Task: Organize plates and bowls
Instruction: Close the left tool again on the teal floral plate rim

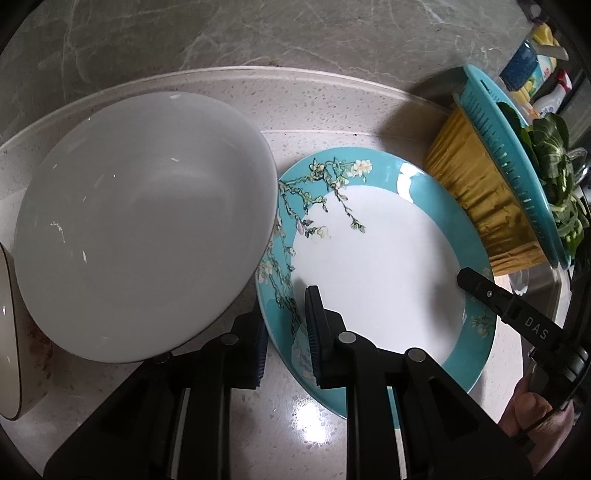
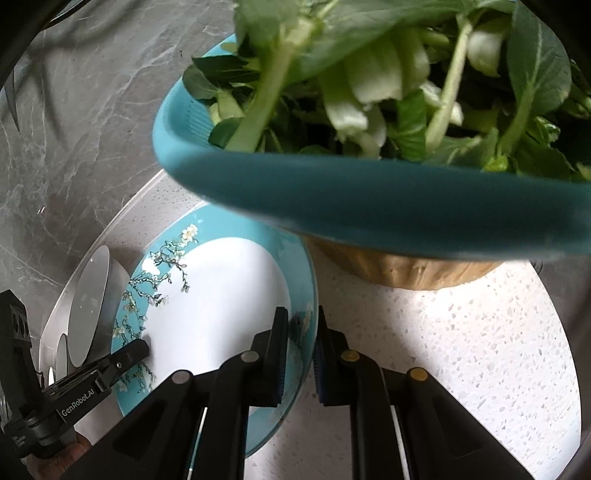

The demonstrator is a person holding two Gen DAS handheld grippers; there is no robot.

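The counter [image 1: 332, 107], pale and speckled, carries everything, with a grey marbled wall [image 1: 258, 33] behind it. At nine o'clock in the left wrist view stands the white bowl [image 1: 144, 229], tilted with its hollow toward the camera, its rim touching or just over the plate's edge. The teal plate [image 1: 376, 266], flowered along its rim, lies from the centre toward four o'clock. At two o'clock a teal colander [image 1: 506, 147] of leafy greens [image 2: 388, 85] sits in a yellow-brown basin [image 1: 480, 206] just beside the plate; bottles [image 1: 543, 77] behind it carry labels too blurred to read.

Both tools straddle the plate's rim from opposite sides. The left gripper [image 1: 286, 343] has its jaws spread across the near rim, not yet pressed on. The right gripper [image 2: 299, 354] stands likewise spread, one finger over the plate and one outside it.

The step in hand looks like taking hold of the plate. Next, the jaws likely need to press on the rim, then lift level and clear of the bowl and basin.

Readable writing: "GenRobot.AI" on the left tool, "DAS" on the right.
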